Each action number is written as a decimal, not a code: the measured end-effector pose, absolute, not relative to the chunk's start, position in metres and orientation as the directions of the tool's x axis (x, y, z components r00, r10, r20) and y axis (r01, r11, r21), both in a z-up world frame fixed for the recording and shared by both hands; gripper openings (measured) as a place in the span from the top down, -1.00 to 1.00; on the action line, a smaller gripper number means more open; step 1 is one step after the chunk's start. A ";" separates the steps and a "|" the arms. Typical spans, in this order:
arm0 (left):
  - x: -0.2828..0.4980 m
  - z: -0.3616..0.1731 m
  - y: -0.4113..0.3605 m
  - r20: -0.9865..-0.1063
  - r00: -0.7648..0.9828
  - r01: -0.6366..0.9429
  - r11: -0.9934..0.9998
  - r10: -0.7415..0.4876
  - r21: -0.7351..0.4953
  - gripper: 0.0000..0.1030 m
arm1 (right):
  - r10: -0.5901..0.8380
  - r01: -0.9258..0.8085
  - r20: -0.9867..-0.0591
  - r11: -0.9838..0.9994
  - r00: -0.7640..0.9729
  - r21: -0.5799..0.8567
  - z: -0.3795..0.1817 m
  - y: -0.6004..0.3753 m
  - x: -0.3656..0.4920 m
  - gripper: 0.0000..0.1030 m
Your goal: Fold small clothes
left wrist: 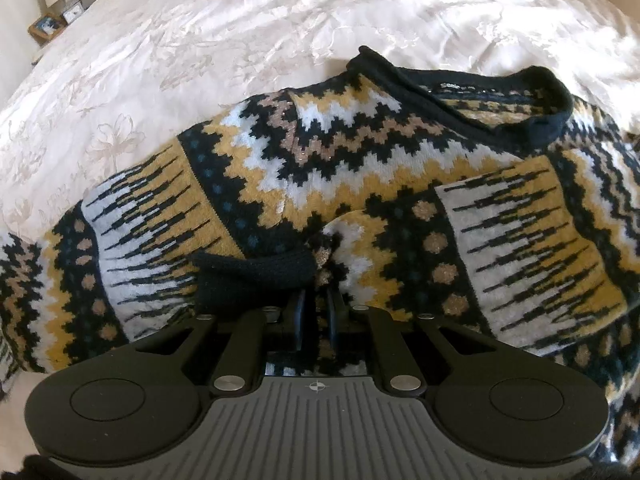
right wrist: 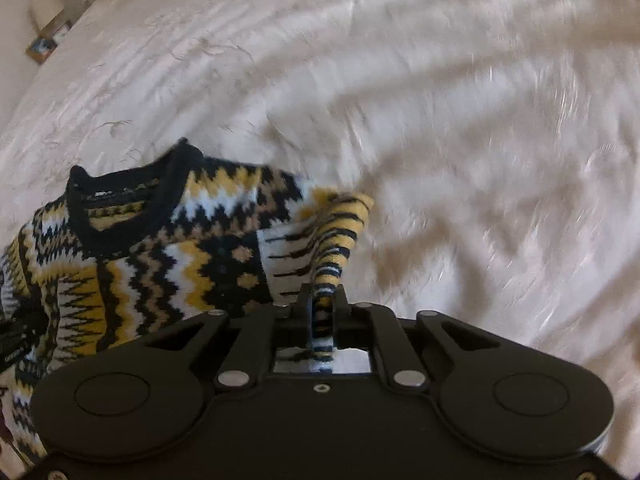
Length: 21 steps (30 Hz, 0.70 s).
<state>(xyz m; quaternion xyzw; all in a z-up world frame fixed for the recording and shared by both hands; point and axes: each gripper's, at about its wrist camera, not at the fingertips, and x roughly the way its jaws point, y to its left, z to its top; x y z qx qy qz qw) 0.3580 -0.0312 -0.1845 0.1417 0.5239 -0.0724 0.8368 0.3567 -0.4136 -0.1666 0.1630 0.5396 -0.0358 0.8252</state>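
Your left gripper point(left wrist: 318, 300) pinches the patterned knit sweater point(left wrist: 340, 184) mid-frame, your right gripper point(right wrist: 323, 304) clamps its sleeve point(right wrist: 340, 236); one cuff point(left wrist: 252, 276) lies folded in, most folding remains

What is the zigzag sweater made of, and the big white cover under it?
The sweater looks like knitted yarn, probably wool or acrylic: stepped zigzag stitches, a fuzzy surface and a ribbed black collar. Some tan stitches glint, so perhaps a sparkly thread is mixed in. The bed cover looks like smooth woven cloth with a slight sheen, creased, with faint flowers on it; which fibre is unclear.
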 end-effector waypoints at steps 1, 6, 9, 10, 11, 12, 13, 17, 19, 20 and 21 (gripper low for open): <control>0.358 -0.184 -0.031 -0.899 0.437 0.273 0.948 0.028 0.162 0.77 | 0.115 0.249 -0.888 0.937 0.444 0.246 -0.164 -0.416 0.352 0.42; 0.359 -0.184 -0.030 -0.902 0.432 0.277 0.949 0.019 0.152 0.77 | 0.132 0.311 -0.833 0.888 0.537 0.340 -0.140 -0.433 0.302 0.32; 0.359 -0.184 -0.031 -0.900 0.435 0.283 0.946 0.020 0.158 0.78 | 0.188 0.298 -0.834 0.875 0.518 0.382 -0.139 -0.429 0.269 0.32; 0.359 -0.184 -0.031 -0.900 0.435 0.283 0.946 0.019 0.156 0.78 | 0.211 0.283 -0.835 0.875 0.508 0.393 -0.140 -0.425 0.257 0.32; 0.359 -0.182 -0.031 -0.901 0.433 0.281 0.948 0.016 0.151 0.78 | 0.229 0.274 -0.838 0.874 0.495 0.401 -0.141 -0.421 0.249 0.32; 0.360 -0.180 -0.030 -0.904 0.428 0.275 0.951 0.013 0.144 0.78 | 0.251 0.267 -0.843 0.872 0.476 0.411 -0.143 -0.417 0.239 0.32; 0.360 -0.175 -0.029 -0.906 0.422 0.261 0.957 0.006 0.128 0.78 | 0.265 0.263 -0.846 0.871 0.462 0.416 -0.147 -0.411 0.234 0.32; 0.353 -0.146 -0.024 -0.899 0.435 0.200 0.979 -0.048 0.045 0.78 | 0.295 0.259 -0.845 0.861 0.447 0.438 -0.163 -0.393 0.230 0.32; 0.342 -0.133 -0.026 -0.887 0.458 0.207 0.978 -0.062 0.039 0.78 | 0.301 0.252 -0.848 0.864 0.436 0.436 -0.170 -0.386 0.231 0.31; 0.335 -0.126 -0.028 -0.881 0.469 0.219 0.975 -0.068 0.042 0.77 | 0.300 0.250 -0.851 0.867 0.430 0.432 -0.173 -0.383 0.232 0.32; 0.328 -0.121 -0.031 -0.877 0.475 0.232 0.972 -0.074 0.044 0.77 | 0.303 0.248 -0.853 0.867 0.426 0.432 -0.176 -0.382 0.231 0.32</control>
